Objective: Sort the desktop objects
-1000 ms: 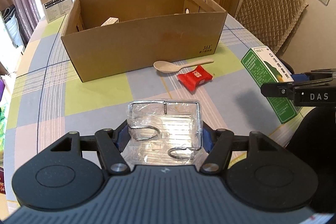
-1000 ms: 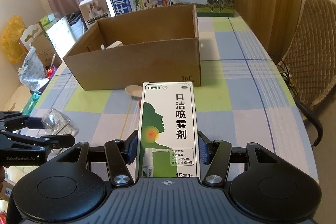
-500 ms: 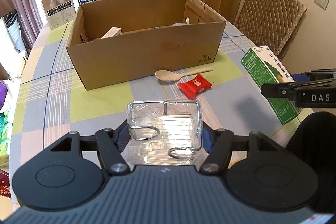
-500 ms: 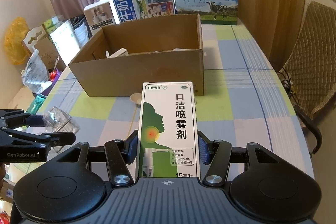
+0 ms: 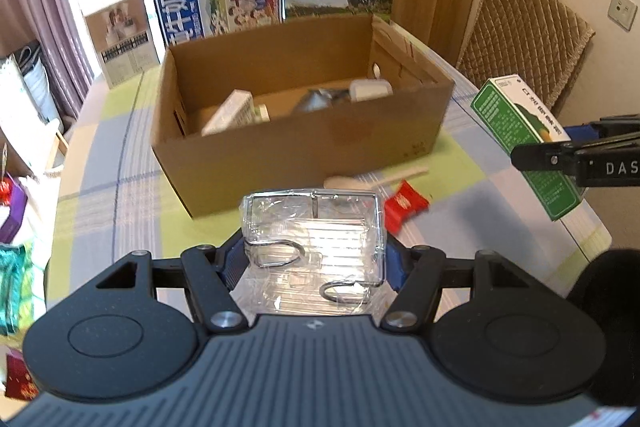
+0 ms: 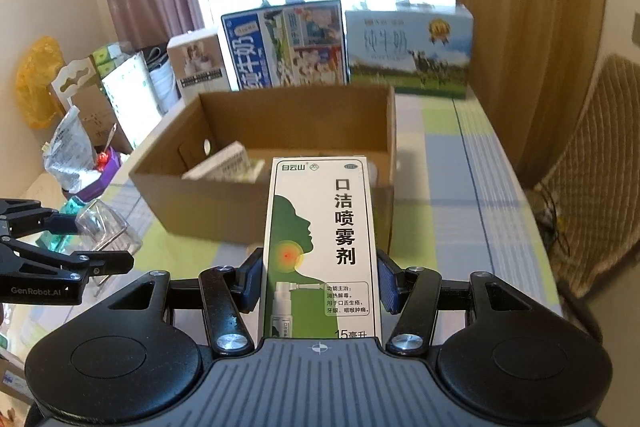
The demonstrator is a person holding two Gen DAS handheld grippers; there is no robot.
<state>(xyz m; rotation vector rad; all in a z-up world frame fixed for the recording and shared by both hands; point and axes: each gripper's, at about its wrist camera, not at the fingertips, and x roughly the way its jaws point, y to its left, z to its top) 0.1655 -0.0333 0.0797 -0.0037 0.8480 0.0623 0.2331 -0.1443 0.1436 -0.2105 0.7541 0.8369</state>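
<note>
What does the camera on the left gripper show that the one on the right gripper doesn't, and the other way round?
Only the left wrist view shows the wooden spoon and the red snack packet lying on the tablecloth in front of the cardboard box, plus the green back of the spray box.

Only the right wrist view shows the printed front of the spray box, and the yellow bag beside the table.

Both show the cardboard box with items inside, the two milk cartons behind it, the left gripper holding a plastic-wrapped wire rack, and the right gripper holding the spray box.

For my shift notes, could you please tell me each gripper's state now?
Left gripper: shut on the wrapped wire rack.
Right gripper: shut on the spray box.
</note>
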